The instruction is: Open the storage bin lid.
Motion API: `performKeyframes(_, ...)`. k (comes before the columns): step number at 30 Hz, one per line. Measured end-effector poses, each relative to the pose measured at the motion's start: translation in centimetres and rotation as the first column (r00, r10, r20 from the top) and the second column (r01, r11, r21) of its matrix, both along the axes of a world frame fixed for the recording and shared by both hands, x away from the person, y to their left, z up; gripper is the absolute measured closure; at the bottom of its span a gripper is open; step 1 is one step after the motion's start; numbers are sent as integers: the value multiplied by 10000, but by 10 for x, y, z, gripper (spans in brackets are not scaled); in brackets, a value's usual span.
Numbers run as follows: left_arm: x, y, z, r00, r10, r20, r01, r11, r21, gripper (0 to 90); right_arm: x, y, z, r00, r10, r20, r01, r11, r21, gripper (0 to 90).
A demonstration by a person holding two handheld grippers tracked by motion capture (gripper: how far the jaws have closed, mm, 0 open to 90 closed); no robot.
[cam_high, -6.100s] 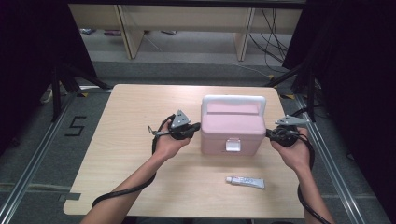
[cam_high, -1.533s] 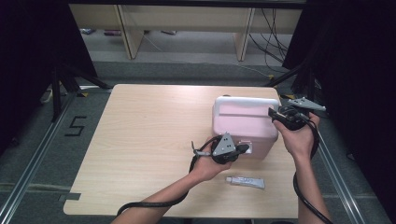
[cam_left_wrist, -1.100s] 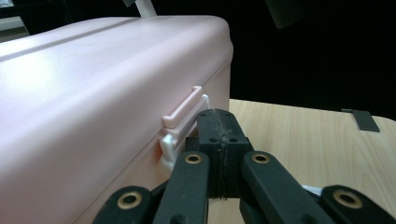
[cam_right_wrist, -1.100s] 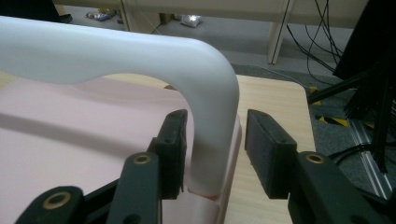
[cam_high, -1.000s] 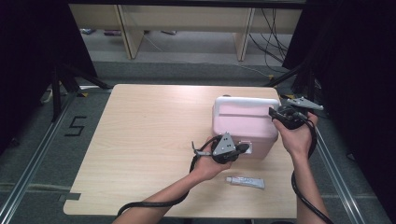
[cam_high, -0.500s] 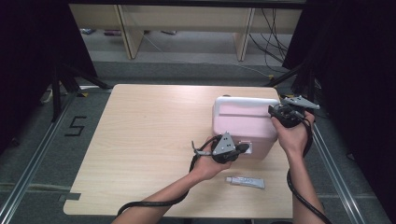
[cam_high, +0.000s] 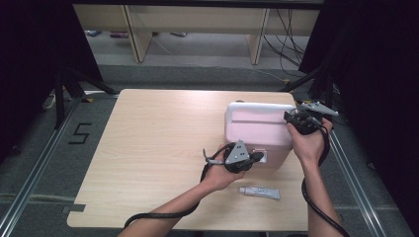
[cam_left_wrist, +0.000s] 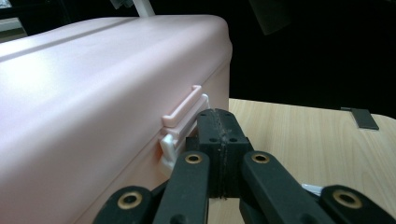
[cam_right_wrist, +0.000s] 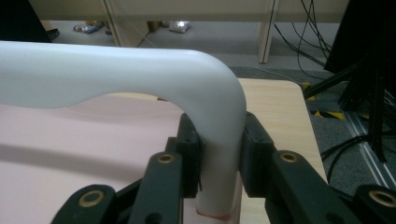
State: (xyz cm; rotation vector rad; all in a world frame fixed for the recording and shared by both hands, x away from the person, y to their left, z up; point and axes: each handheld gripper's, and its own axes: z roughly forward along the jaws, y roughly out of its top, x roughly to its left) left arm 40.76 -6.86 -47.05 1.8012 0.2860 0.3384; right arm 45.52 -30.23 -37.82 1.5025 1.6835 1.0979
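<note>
The right claw (cam_right_wrist: pixel 219 175) has just been closing on the box's (cam_high: pixel 257 131) white handle (cam_right_wrist: pixel 140 74), near the tabletop's (cam_high: pixel 148 138) right edge. The left claw (cam_left_wrist: pixel 218 140), shut and empty, sits at the front latch (cam_left_wrist: pixel 182 119). Likely next: flip that latch up while the right steadies.

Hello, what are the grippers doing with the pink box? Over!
Left gripper shut, tips at white front latch of pink plastic box. Right gripper just closed on white handle. Small white tube beside, not blocking.

A: Light wooden table (cam_high: pixel 148 148), rounded corners, standing on a grey floor (cam_high: pixel 39 163).
B: And on it?
A: The pink box (cam_high: pixel 257 131) sits toward the right side, with a small white tube (cam_high: pixel 260 192) lying flat near the front edge, just apart from the box.
</note>
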Motion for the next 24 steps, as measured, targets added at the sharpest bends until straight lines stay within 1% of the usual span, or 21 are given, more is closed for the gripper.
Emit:
performKeyframes(1, 0, 0, 0, 10000, -5, 2, 5, 10000, 5, 897, -1, 2, 0, 9999, -140, 20, 140, 9999, 34, 740)
performKeyframes(3, 0, 0, 0, 10000, -6, 18, 6, 10000, 22, 897, -1, 1, 1, 9998, -73, 158, 76, 9997, -226, 740)
performKeyframes(4, 0, 0, 0, 10000, -9, 24, 9, 10000, 22, 897, -1, 3, 1, 9997, -218, 99, 218, 9998, -9, 740)
performKeyframes(5, 0, 0, 0, 10000, -4, -15, 4, 10000, 1, 897, 0, 2, 2, 9996, -193, 210, 195, 9997, -113, 740)
performKeyframes(6, 0, 0, 0, 10000, -8, -19, 8, 10000, -8, 897, -1, 4, 4, 9996, -244, 150, 243, 9997, 20, 741)
performKeyframes(8, 0, 0, 0, 10000, -9, -16, 9, 10000, -20, 897, 0, 3, 6, 9995, -189, 256, 193, 9997, -142, 741)
performKeyframes(9, 0, 0, 0, 10000, 1, -15, -1, 10000, -30, 897, 0, 4, 8, 9994, -254, 238, 254, 9997, -25, 741)
performKeyframes(10, 0, 0, 0, 10000, 4, -16, -4, 10000, -32, 897, 1, 3, 10, 9994, -179, 305, 184, 9997, -177, 741)
performKeyframes(11, 0, 0, 0, 10000, 3, -18, -3, 10000, -27, 897, 1, 4, 10, 9993, -230, 278, 231, 9997, -52, 741)
performKeyframes(12, 0, 0, 0, 10000, -7, -4, 7, 10000, -3, 897, 1, 4, 12, 9992, -190, 353, 196, 9997, -151, 741)
performKeyframes(13, 0, 0, 0, 10000, -9, -12, 9, 10000, 0, 897, 1, 5, 14, 9992, -210, 344, 215, 9997, -132, 741)
performKeyframes(14, 0, 0, 0, 10000, -14, -5, 14, 10000, 8, 897, 2, 4, 14, 9990, -189, 409, 200, 9994, -268, 741)
performKeyframes(15, 0, 0, 0, 10000, -6, -3, 6, 10000, 6, 897, 2, 7, 16, 9990, -355, 261, 355, 9994, 40, 741)
performKeyframes(16, 0, 0, 0, 10000, -10, 11, 10, 10000, 24, 897, 3, 5, 16, 9993, -254, 292, 258, 9996, -146, 742)
performKeyframes(17, 0, 0, 0, 10000, -14, 7, 14, 10000, 33, 897, 4, 6, 16, 9990, -332, 303, 335, 9994, -115, 742)
performKeyframes(18, 0, 0, 0, 10000, -11, -8, 11, 10000, 32, 897, 3, 6, 18, 9991, -362, 212, 362, 9993, -2, 741)
performKeyframes(19, 0, 0, 0, 10000, 3, -15, -3, 10000, 24, 897, 4, 5, 18, 9991, -335, 272, 338, 9994, -119, 741)
performKeyframes(20, 0, 0, 1, 10000, -40, 38, 40, 10000, 70, 897, 5, 6, 19, 9990, -396, 189, 396, 9992, 22, 742)
performKeyframes(21, 0, 0, 1, 10000, -38, 37, 37, 9999, 100, 897, 6, 4, 20, 9993, -287, 257, 292, 9994, -190, 741)
performKeyframes(22, 0, 0, 1, 10000, -49, 19, 49, 9999, 127, 897, 6, 6, 21, 9990, -425, 144, 425, 9991, 61, 742)
performKeyframes(24, 0, 0, 1, 10000, -36, 45, 36, 9999, 100, 897, 8, 6, 23, 9993, -362, 54, 362, 9993, -19, 742)
